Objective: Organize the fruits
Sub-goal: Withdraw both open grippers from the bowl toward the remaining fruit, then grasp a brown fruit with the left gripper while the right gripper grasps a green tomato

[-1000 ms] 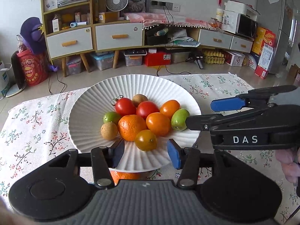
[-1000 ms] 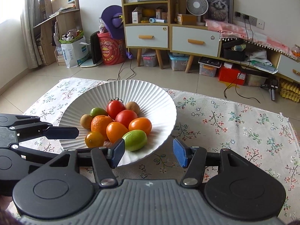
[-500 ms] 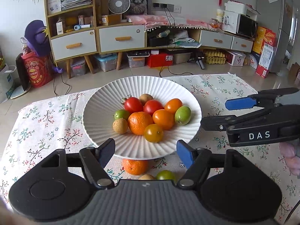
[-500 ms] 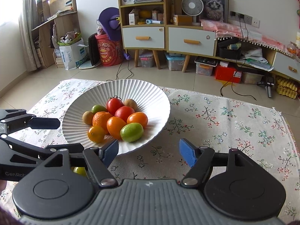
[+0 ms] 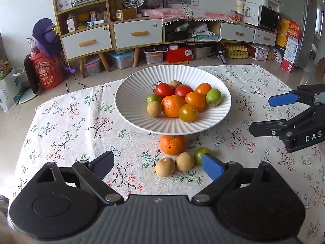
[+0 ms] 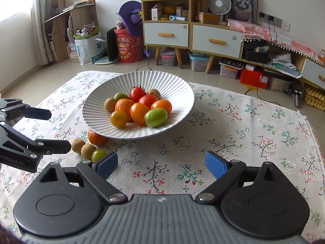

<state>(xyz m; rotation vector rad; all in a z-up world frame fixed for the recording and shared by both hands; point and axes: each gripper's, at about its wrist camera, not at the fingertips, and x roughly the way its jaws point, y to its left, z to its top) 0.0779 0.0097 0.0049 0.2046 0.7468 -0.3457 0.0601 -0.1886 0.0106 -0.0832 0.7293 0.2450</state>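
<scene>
A white ribbed plate (image 5: 142, 122) (image 6: 97, 126) on the floral cloth holds several fruits: red tomatoes, oranges, green ones and brown longans. In front of the plate an orange (image 5: 172, 144) (image 6: 97, 138), two longans (image 5: 165, 166) (image 6: 78, 145) and a green tomato (image 5: 198, 154) (image 6: 98, 155) lie loose on the cloth. My left gripper (image 5: 158, 163) (image 6: 59, 130) hovers just before these loose fruits, its jaws opening, and its pads press on nothing. To the right, my right gripper (image 6: 161, 163) (image 5: 262, 114) is also opening over bare cloth, with nothing between its fingers.
The floral cloth (image 6: 243, 142) covers a low table with room right of the plate. Beyond its far edge are a tiled floor, white-drawered cabinets (image 5: 138, 33), storage boxes and a red bucket (image 5: 46, 73).
Both grippers have drawn back from the plate and their jaws have spread wide. The loose fruits in front of the plate have come into view.
</scene>
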